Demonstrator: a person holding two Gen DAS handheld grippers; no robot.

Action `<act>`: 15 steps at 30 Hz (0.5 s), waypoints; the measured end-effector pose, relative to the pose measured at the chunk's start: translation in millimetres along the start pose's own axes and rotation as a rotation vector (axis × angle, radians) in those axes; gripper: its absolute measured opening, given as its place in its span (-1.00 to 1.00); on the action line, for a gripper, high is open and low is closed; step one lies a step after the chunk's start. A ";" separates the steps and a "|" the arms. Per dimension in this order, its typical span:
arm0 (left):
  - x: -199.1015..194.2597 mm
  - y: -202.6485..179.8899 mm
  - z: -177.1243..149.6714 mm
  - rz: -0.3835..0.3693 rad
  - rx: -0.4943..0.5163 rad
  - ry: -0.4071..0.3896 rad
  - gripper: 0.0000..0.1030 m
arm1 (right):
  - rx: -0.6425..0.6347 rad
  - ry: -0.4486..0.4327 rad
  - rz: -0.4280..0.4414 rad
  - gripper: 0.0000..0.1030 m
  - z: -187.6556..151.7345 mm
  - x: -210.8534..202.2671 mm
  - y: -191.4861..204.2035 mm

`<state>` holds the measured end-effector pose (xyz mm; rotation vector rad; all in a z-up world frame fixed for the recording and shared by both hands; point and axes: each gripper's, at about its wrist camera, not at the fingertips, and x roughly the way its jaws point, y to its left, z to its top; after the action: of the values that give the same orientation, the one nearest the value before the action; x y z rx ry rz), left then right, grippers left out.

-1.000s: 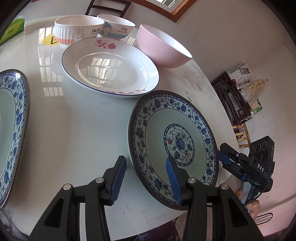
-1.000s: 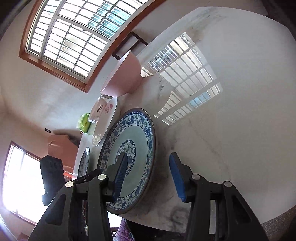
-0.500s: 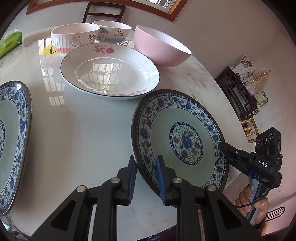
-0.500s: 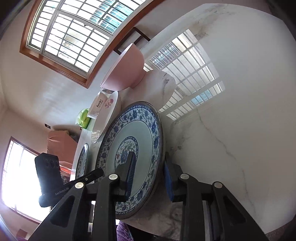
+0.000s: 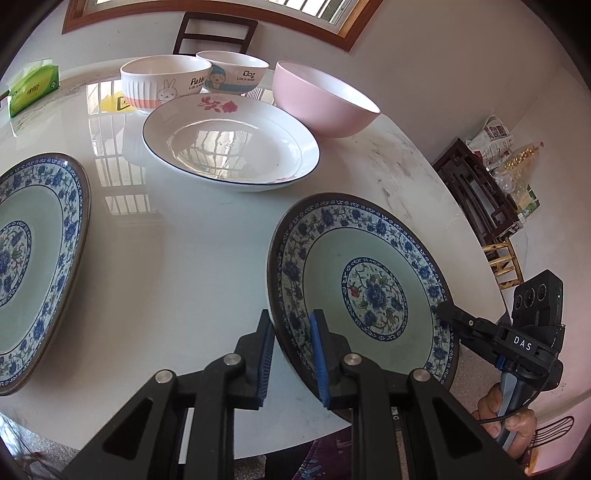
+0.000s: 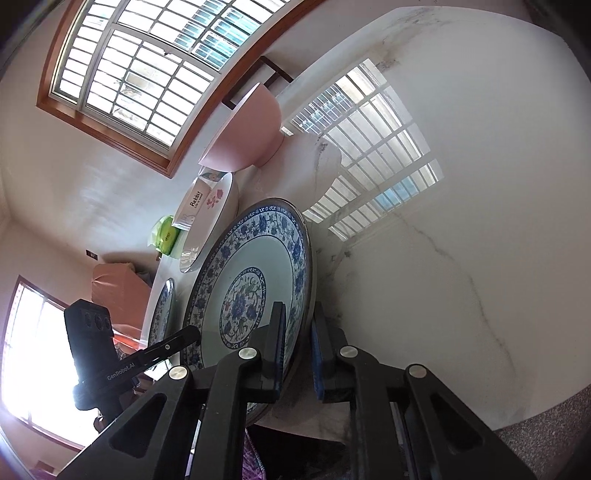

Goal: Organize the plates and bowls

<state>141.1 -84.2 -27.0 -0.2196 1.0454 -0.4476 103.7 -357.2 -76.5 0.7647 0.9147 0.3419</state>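
Observation:
A blue-and-white floral plate (image 5: 373, 291) lies at the near edge of the white marble table (image 5: 192, 258), its near rim past the edge. My left gripper (image 5: 291, 354) is shut on the plate's near-left rim, one pad above and one below. My right gripper (image 6: 298, 347) is shut on the same plate (image 6: 255, 273) at its right rim; its tip (image 5: 454, 317) also shows in the left wrist view. A second matching plate (image 5: 33, 258) lies at the left. Further back are a white rose plate (image 5: 229, 144), a pink bowl (image 5: 325, 99), a rabbit bowl (image 5: 162, 81) and a dog bowl (image 5: 232, 74).
A green tissue pack (image 5: 33, 88) sits at the far left of the table. A dark chair (image 5: 214, 33) stands behind the table under the window. Off the right edge are a dark wooden rack (image 5: 480, 199) and bags. A hand (image 5: 498, 413) holds the right gripper's handle.
Both grippers went from open around the plate's rim to shut on it. The left wrist view tipped up a little, showing more of the far bowls.

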 end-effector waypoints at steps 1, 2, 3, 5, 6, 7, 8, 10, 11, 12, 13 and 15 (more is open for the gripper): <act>-1.9 -0.3 -0.2 0.004 0.001 -0.007 -0.61 | 0.000 0.002 0.001 -0.74 -1.4 -0.7 0.8; -3.7 0.0 -0.2 0.004 0.003 -0.013 -0.61 | -0.002 0.005 0.004 -0.74 -3.6 -1.1 2.1; -5.4 0.3 -0.5 0.005 0.003 -0.017 -0.61 | -0.005 0.006 0.007 -0.74 -4.8 -1.3 4.0; -7.1 1.6 -1.4 0.010 -0.001 -0.022 -0.61 | -0.012 0.005 0.007 -0.74 -7.5 -2.3 7.3; -7.5 2.7 -1.7 0.011 -0.004 -0.023 -0.61 | -0.013 0.006 0.011 -0.73 -8.4 -2.4 8.7; -8.0 3.7 -2.9 0.014 -0.005 -0.024 -0.62 | -0.015 0.005 0.013 -0.73 -9.4 -2.4 10.0; -8.8 4.6 -3.7 0.017 -0.007 -0.025 -0.62 | -0.017 0.007 0.013 -0.73 -8.7 -2.3 9.3; -11.8 5.4 -5.7 0.022 -0.006 -0.033 -0.62 | -0.020 0.012 0.017 -0.73 -11.3 -1.4 10.1; -14.1 5.0 -7.0 0.028 -0.002 -0.039 -0.62 | -0.021 0.014 0.018 -0.73 -12.2 -1.5 10.3; -16.3 5.8 -8.1 0.032 -0.002 -0.045 -0.62 | -0.023 0.017 0.019 -0.72 -13.3 -1.5 11.0; -18.2 6.0 -8.0 0.033 -0.004 -0.048 -0.62 | -0.026 0.021 0.021 -0.72 -13.7 -1.5 11.2; -20.3 7.3 -8.1 0.038 -0.002 -0.053 -0.62 | -0.027 0.024 0.025 -0.72 -14.4 -0.4 13.0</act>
<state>127.3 -68.1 -18.0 -0.2122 0.9964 -0.4048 92.4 -342.0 -72.4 0.7486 0.9218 0.3851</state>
